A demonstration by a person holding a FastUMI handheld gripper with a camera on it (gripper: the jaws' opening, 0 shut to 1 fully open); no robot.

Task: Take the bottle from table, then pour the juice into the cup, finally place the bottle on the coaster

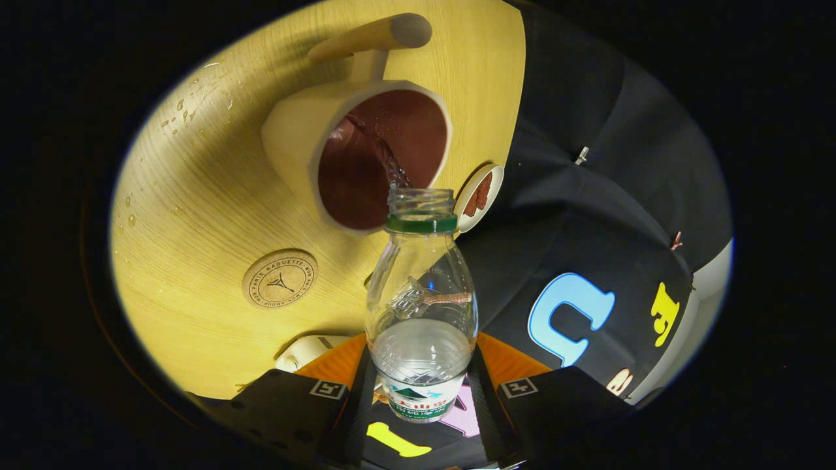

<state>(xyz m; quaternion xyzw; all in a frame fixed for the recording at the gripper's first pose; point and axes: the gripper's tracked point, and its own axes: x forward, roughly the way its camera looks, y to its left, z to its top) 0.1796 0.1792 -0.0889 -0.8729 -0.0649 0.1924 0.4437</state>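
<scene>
Your gripper [421, 391] has both fingers clamped on the lower body of the clear bottle [421, 313], which sits between them and is tipped forward, cap off, its open mouth at the rim of the cup [294, 137] just ahead. A thin stream runs from the mouth into the cup, which already looks well filled with dark liquid, so you have the pick-up done and are judged to be late in the pour. Left for you: right the bottle and set it on the round cork coaster [279, 279], which lies bare near the cup. The wooden table [189, 196] carries scattered droplets, and a small round dish [480, 196] sits by its edge. Beyond hangs black cloth.
</scene>
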